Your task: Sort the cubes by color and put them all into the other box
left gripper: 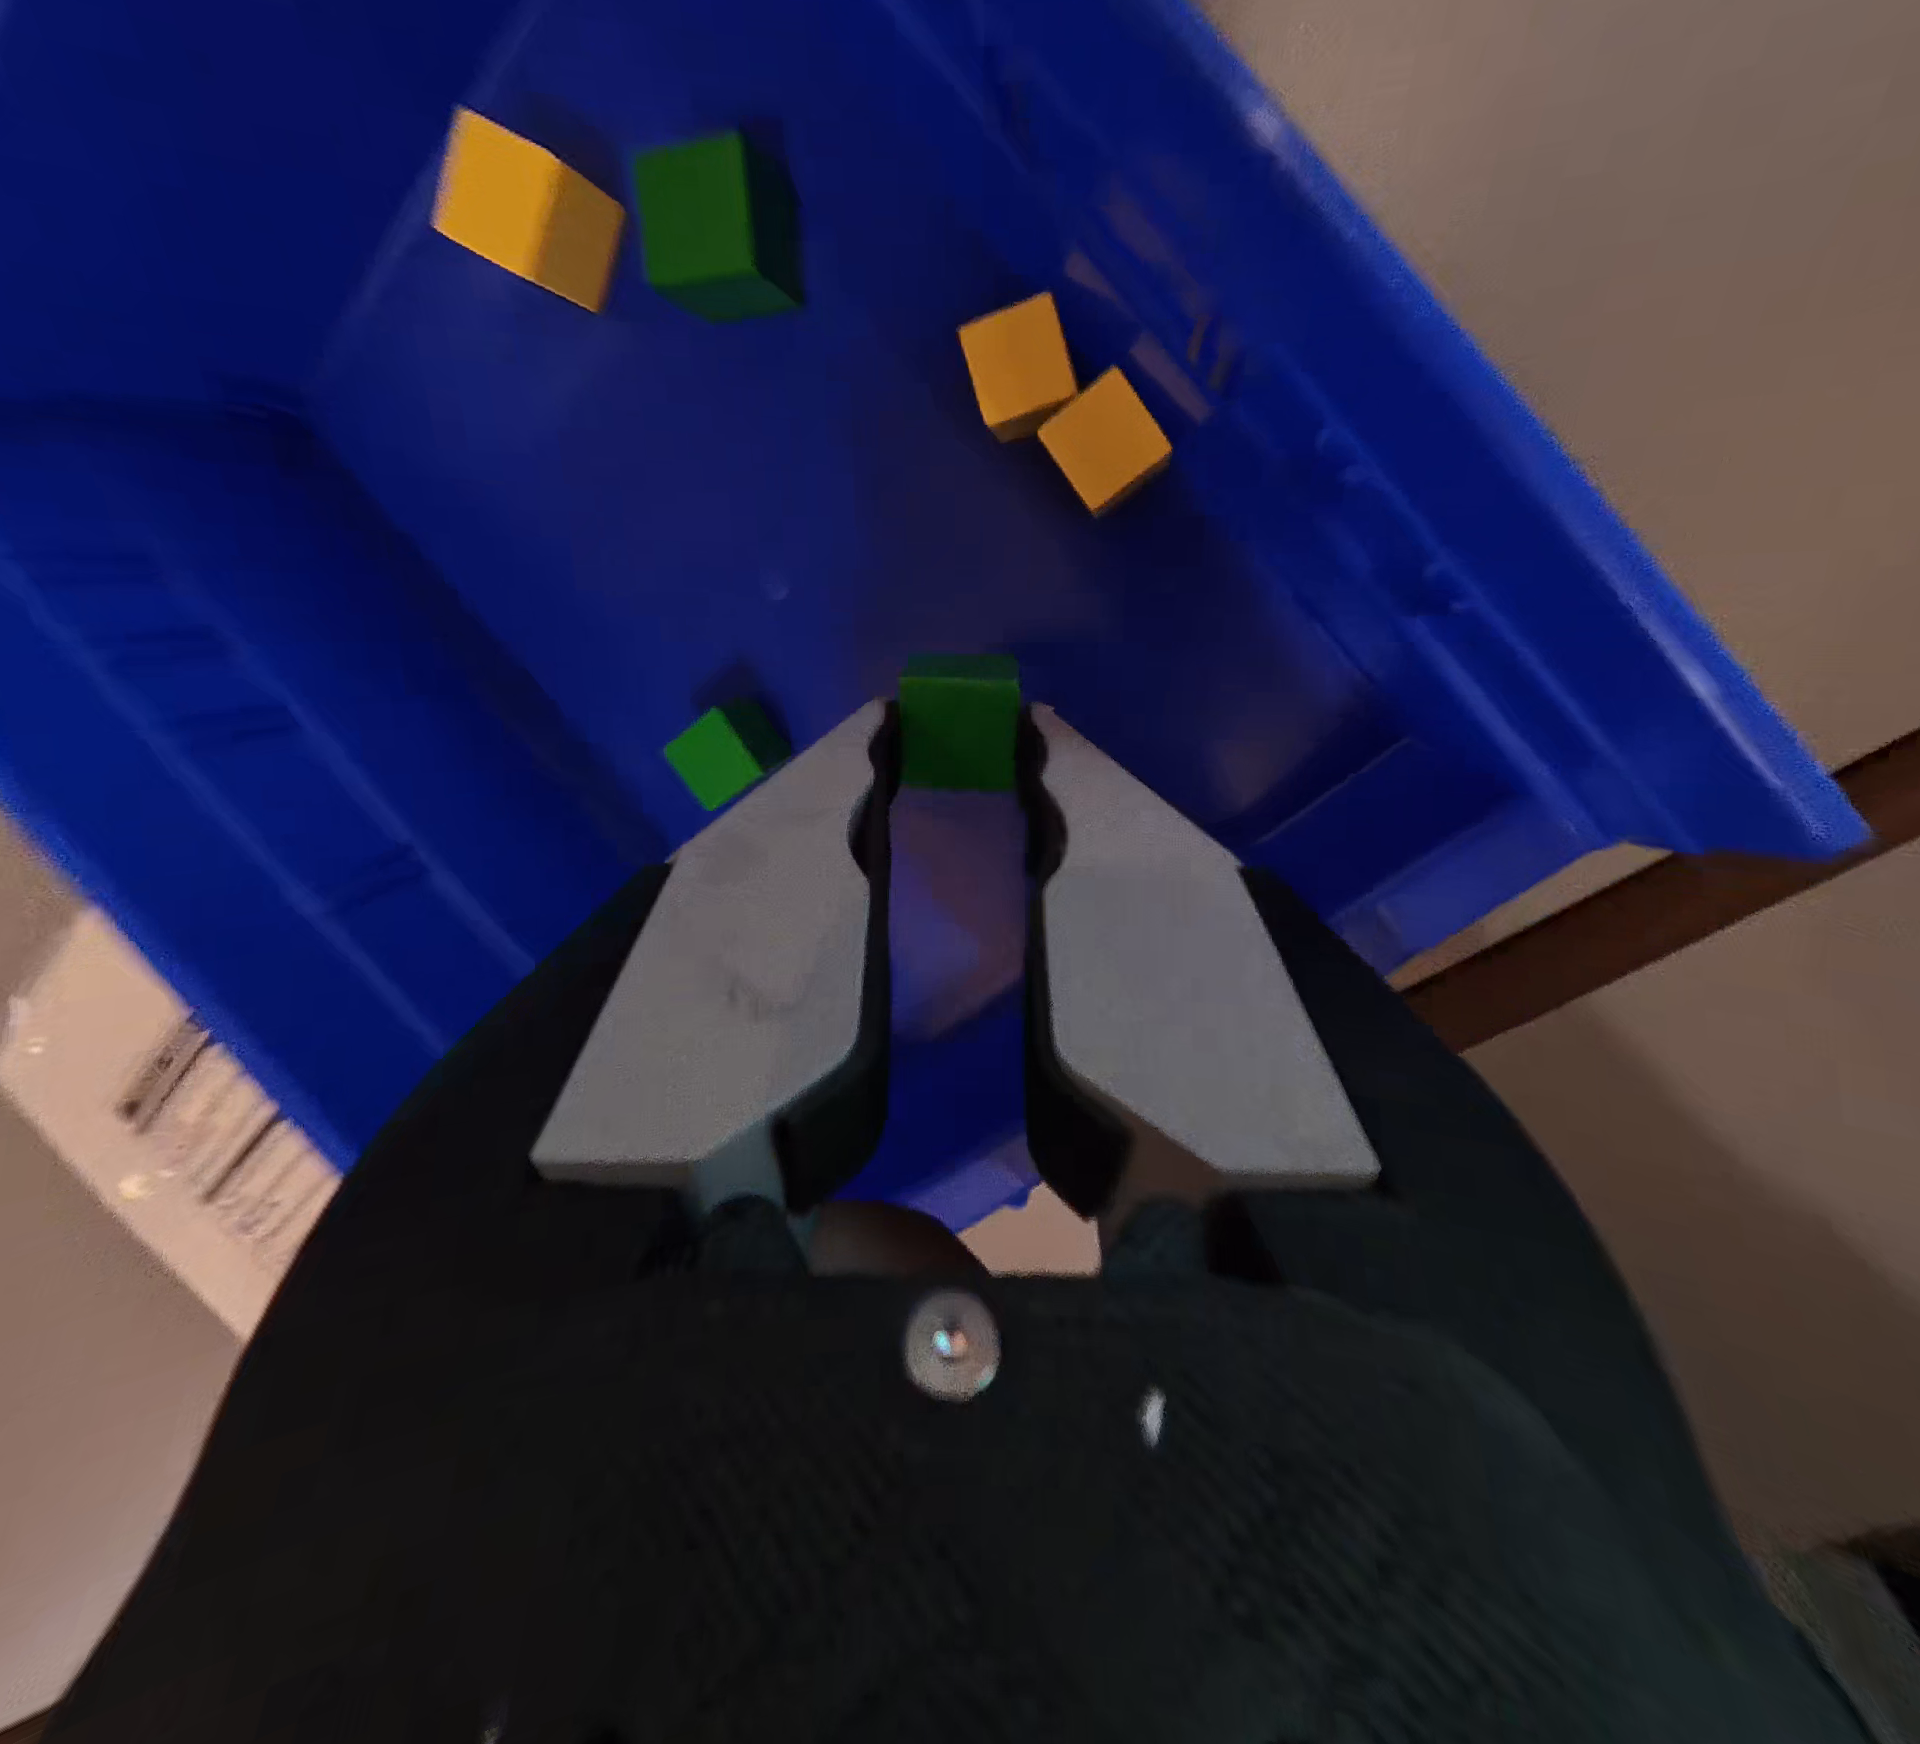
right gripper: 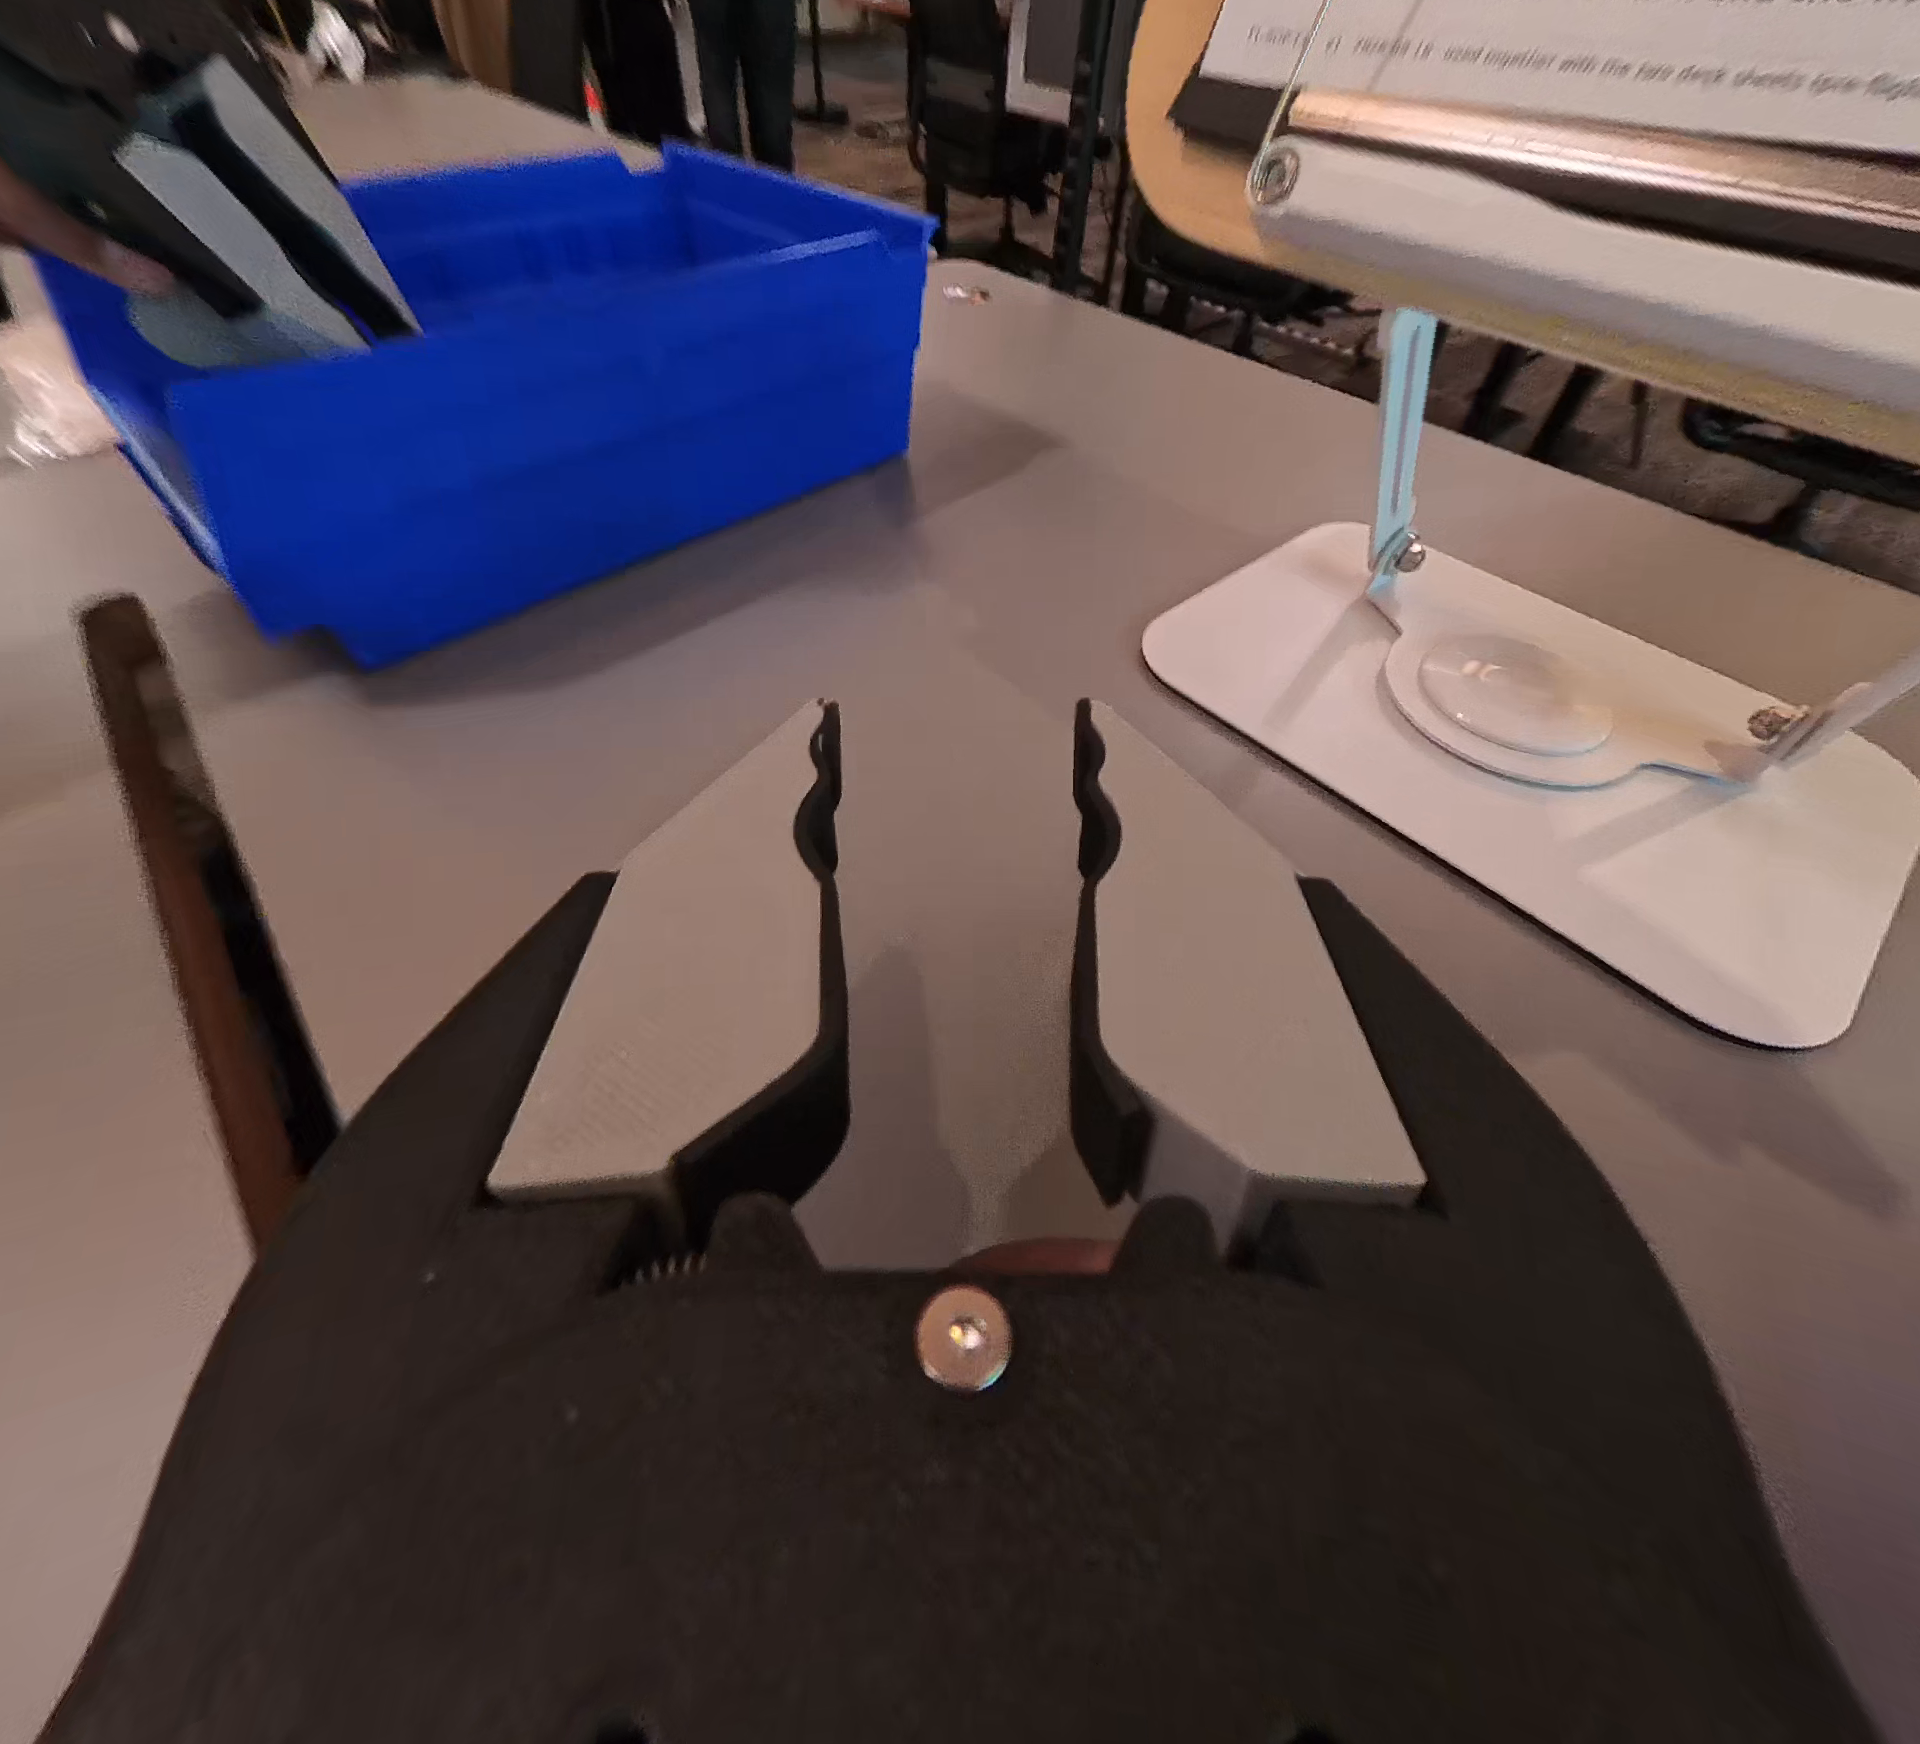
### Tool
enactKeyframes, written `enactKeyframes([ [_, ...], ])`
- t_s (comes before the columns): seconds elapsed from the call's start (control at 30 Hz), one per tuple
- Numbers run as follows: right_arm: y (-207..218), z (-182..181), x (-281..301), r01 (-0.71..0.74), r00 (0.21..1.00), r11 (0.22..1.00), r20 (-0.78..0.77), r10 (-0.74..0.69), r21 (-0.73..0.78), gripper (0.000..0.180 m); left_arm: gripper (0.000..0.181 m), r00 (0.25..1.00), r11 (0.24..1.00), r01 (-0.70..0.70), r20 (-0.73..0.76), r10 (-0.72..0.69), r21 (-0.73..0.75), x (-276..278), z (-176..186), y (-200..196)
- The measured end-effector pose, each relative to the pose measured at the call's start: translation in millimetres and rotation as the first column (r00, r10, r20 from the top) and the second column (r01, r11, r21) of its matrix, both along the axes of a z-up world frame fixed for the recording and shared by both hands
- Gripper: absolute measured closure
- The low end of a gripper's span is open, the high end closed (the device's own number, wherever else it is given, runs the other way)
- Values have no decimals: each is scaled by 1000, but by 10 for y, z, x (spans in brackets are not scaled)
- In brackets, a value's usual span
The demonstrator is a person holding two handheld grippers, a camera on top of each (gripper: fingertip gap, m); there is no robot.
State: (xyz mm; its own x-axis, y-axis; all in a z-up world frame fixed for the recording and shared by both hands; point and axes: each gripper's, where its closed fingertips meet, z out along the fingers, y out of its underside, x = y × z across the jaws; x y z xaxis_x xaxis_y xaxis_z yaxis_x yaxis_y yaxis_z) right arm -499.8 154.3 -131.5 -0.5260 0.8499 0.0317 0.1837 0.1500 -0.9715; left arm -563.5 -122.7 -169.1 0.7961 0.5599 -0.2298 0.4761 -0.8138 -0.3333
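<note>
A green cube (left gripper: pixel 957 726) is gripped at the tips of the left tongs (left gripper: pixel 957 738) inside the blue box (left gripper: pixel 312 655), with a second green cube (left gripper: pixel 717 752) just left of them, while the right tongs (right gripper: pixel 954 728) are held open and empty over the table (right gripper: pixel 987 468), well apart from that box.

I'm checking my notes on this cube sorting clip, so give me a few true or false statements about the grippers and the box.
1. The left hand-held gripper holds a green cube. True.
2. The right hand-held gripper grips a yellow cube. False: it is open and empty, above the grey table.
3. Three yellow cubes lie in the blue box. True.
4. The blue box holds only yellow cubes. False: loose green cubes lie there too.
</note>
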Motion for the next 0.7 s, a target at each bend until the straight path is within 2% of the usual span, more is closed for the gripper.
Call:
enactKeyframes([
  [0.07,-47,115,76,-58,998,994,17,60,-92,136,161,996,998,53,-79,-49,47,37,190,63],
  [0.17,-298,202,267,-246,957,933,87,277,-264,128,161,972,976,170,-186,-143,138,177,457,253],
  [0.2,-394,257,357,-318,924,884,96,370,-344,127,161,957,962,220,-226,-181,164,240,552,337],
  [0.27,-531,411,549,-430,830,732,87,551,-528,128,161,912,906,357,-296,-285,227,440,738,570],
  [0.33,-580,551,703,-477,729,566,57,682,-673,130,161,838,810,513,-372,-400,285,710,913,851],
  [0.43,-608,673,851,-488,620,386,1,785,-783,131,162,643,569,758,-515,-567,319,1269,1100,1312],
  [0.53,-680,722,1004,-510,531,283,-38,847,-812,133,162,535,463,838,-602,-593,290,1525,1123,1649],
  [0.7,-745,782,1093,-506,492,210,-79,867,-837,136,161,487,323,873,-677,-552,364,1711,1128,2023],
])
